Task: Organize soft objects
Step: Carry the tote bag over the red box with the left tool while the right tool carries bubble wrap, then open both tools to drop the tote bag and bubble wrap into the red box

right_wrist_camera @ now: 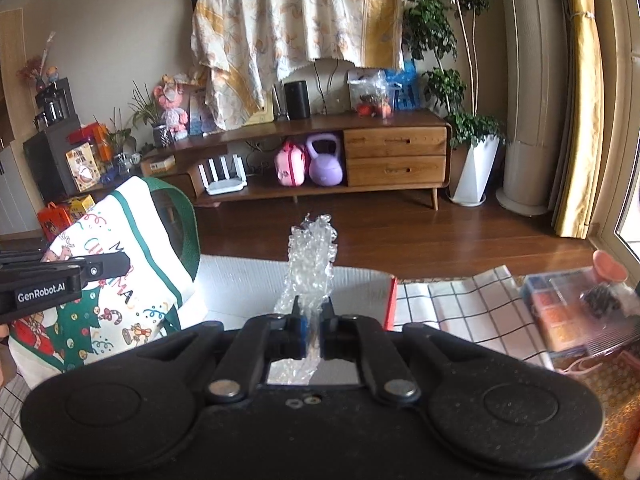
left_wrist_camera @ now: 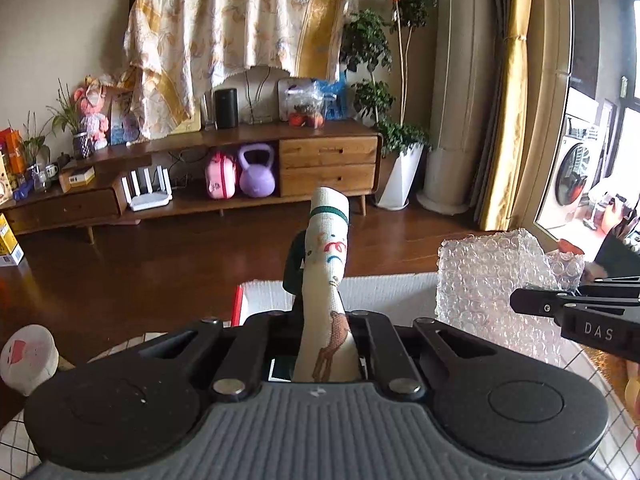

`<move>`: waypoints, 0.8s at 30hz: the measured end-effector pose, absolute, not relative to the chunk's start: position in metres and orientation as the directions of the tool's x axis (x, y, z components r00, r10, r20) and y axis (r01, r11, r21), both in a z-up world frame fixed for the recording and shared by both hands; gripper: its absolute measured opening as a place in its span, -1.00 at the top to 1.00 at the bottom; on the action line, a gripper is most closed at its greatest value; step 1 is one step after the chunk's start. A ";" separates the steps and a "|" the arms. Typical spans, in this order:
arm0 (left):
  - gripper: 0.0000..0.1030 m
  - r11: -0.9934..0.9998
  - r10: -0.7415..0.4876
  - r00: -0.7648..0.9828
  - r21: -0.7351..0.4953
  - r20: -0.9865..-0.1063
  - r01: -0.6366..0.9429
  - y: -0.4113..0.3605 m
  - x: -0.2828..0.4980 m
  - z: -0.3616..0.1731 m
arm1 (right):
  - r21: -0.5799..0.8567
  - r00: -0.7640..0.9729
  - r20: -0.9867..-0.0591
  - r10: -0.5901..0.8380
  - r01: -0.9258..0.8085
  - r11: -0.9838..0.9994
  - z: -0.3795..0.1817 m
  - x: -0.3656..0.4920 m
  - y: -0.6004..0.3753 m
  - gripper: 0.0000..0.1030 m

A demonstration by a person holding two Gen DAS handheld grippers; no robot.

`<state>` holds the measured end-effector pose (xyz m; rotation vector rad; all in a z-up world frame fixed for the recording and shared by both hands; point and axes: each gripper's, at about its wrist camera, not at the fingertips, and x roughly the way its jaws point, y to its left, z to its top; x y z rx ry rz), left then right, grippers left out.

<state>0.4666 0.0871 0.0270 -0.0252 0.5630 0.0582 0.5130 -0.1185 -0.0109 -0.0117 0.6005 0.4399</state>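
A white Christmas tote bag with green trim and a green strap stands edge-on between the fingers of my left gripper, which is shut on it. In the right wrist view the bag hangs at the left, its printed side showing, with the left gripper clamped on its edge. My right gripper is shut on a sheet of bubble wrap that rises crumpled from the pads. In the left wrist view the bubble wrap spreads at the right, pinched by the right gripper.
A white ribbed board with a red edge lies under both grippers on a checked cloth. A clear box of small items sits at the right. A pale plush thing lies at the lower left. Wooden floor and a TV cabinet lie beyond.
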 end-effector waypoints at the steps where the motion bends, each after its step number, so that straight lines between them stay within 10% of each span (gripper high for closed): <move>1: 0.81 0.998 0.050 0.839 -0.007 -0.541 -0.064 0.088 0.471 0.021 | 0.127 0.727 -0.561 0.396 -0.397 0.909 -0.018 0.518 -0.116 0.90; 24: 0.81 0.991 0.081 0.780 -0.033 -0.621 -0.129 0.090 0.527 -0.046 | 0.069 0.607 -0.723 0.328 -0.410 0.910 -0.080 0.541 -0.074 0.81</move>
